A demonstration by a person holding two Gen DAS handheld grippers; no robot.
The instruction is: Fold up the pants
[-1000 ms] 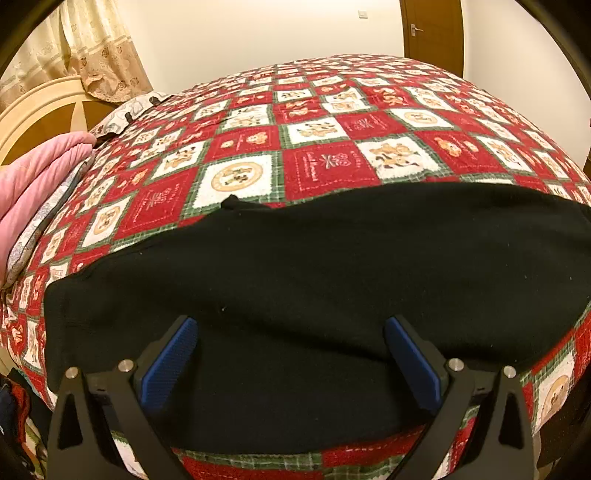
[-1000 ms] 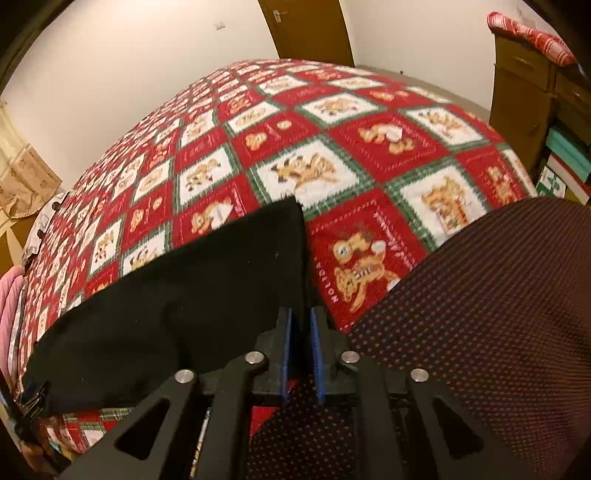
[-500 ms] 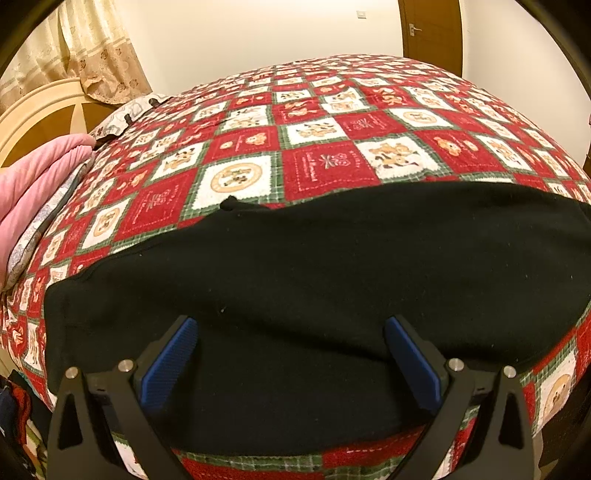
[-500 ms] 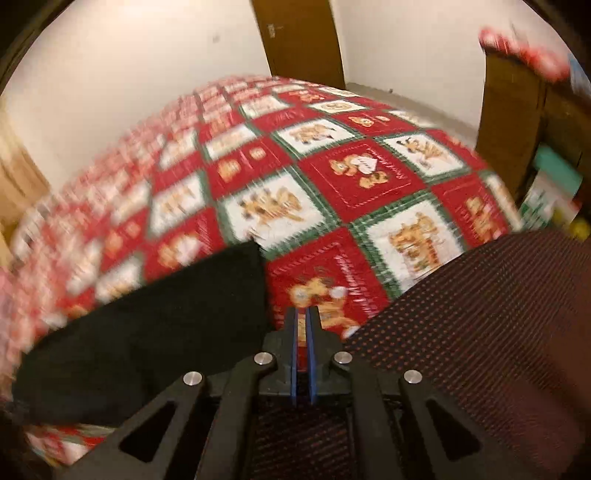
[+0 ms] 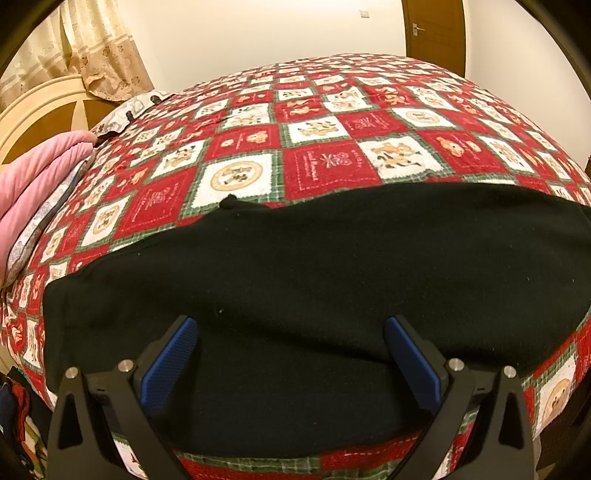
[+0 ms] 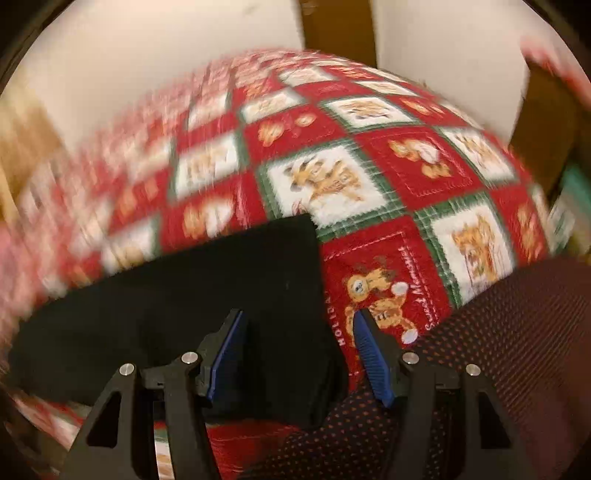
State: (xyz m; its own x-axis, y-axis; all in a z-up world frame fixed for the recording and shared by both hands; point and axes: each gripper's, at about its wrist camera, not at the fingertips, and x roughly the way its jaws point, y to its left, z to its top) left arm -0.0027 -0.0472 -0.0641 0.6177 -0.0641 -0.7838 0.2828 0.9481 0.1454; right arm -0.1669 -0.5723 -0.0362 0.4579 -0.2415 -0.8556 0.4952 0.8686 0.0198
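- Left wrist view: the black pants [image 5: 314, 295] lay flat along the patchwork quilt's [image 5: 332, 166] near edge, long axis left-to-right; the left gripper [image 5: 291, 354] hovered above, jaws wide apart.
- The right gripper [image 6: 299, 350] was opening over the pants' right end, pads clear of the cloth.

A bed is covered by a red, white and green patchwork quilt [image 5: 332, 162] printed with bear motifs. Folded pink bedding [image 5: 33, 184] lies at its left edge, before a cream headboard [image 5: 40, 107] and a beige curtain [image 5: 99, 48]. A brown door [image 5: 432, 33] stands in the far wall. A dark, red-dotted fabric [image 6: 517, 350] fills the right wrist view's lower right.
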